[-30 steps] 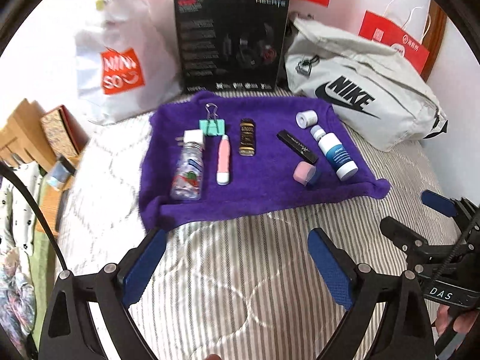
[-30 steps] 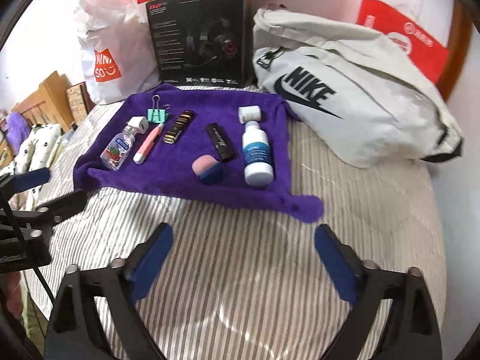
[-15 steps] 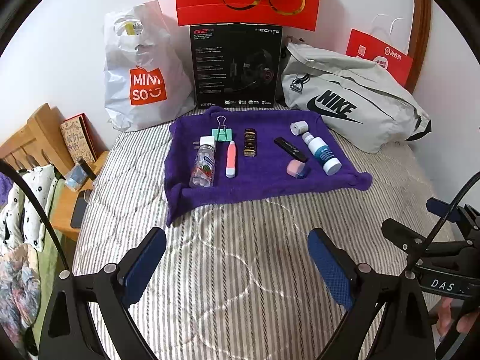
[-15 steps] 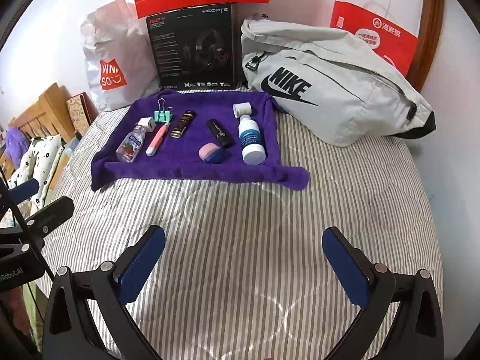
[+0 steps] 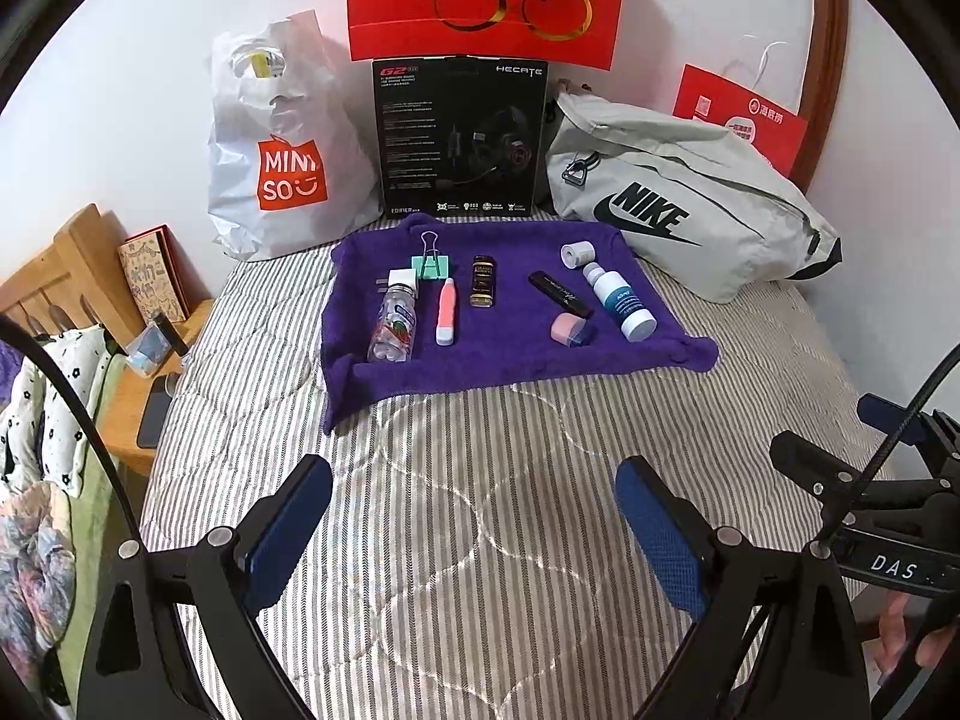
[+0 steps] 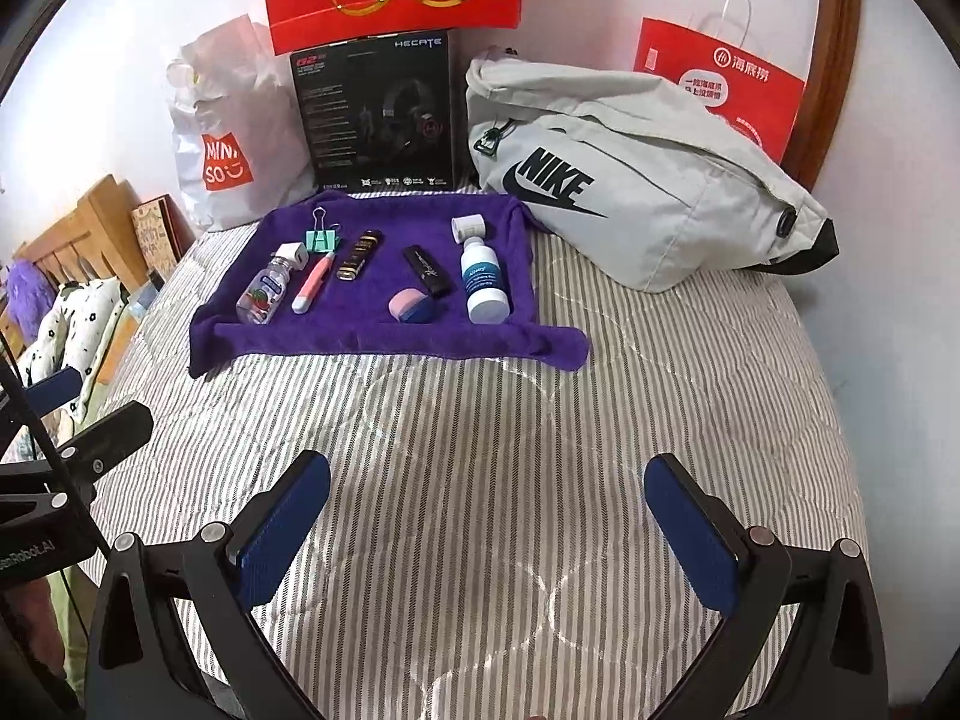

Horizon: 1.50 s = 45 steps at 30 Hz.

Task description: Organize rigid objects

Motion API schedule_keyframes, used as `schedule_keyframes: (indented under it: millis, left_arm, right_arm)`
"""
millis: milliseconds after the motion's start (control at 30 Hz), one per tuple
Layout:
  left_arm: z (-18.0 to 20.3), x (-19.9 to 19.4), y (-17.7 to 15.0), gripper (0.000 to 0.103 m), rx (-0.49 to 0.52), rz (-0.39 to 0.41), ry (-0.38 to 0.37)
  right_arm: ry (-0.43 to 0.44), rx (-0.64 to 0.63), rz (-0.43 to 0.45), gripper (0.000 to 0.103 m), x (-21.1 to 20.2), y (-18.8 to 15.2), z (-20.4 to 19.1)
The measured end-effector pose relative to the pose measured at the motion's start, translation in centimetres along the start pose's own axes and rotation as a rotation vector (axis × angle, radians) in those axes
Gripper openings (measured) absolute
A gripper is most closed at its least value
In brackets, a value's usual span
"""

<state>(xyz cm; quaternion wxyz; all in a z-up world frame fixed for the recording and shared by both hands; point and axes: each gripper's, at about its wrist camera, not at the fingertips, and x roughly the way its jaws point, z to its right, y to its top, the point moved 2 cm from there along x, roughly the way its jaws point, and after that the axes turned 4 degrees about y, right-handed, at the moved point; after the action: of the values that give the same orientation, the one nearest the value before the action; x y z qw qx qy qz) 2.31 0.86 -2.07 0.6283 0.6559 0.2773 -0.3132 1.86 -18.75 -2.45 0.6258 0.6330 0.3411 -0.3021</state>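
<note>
**Small items lined up on purple towel**

A clear bottle (image 5: 394, 324), pink pen (image 5: 446, 312), white bottle (image 5: 618, 300) and others lie on the purple towel (image 5: 516, 360) on the striped bed (image 5: 480, 510). Left tool (image 5: 474, 516) and right tool (image 6: 489, 519) hover spread, empty, well apart from them.

Ahead of my tongs, a towel (image 5: 516, 354) lies on the bed (image 5: 480, 480). On it, left to right: small bottle (image 5: 396, 324), pen-like tube (image 5: 446, 312), lighter (image 5: 482, 282), flat stick (image 5: 558, 291), capped bottle (image 5: 618, 300). A binder clip (image 5: 433, 261) lies behind the tube; a box (image 5: 459, 138) stands behind the towel.
</note>
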Motion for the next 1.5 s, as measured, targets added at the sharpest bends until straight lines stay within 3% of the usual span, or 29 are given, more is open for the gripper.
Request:
schedule_keyframes:
  millis: [1500]
  left_arm:
    - [-0.05, -0.03, -0.42, 0.096, 0.016, -0.013, 0.011]
  right_arm:
    - [-0.011, 0.010, 0.010, 0.103, -0.80, -0.26, 0.66]
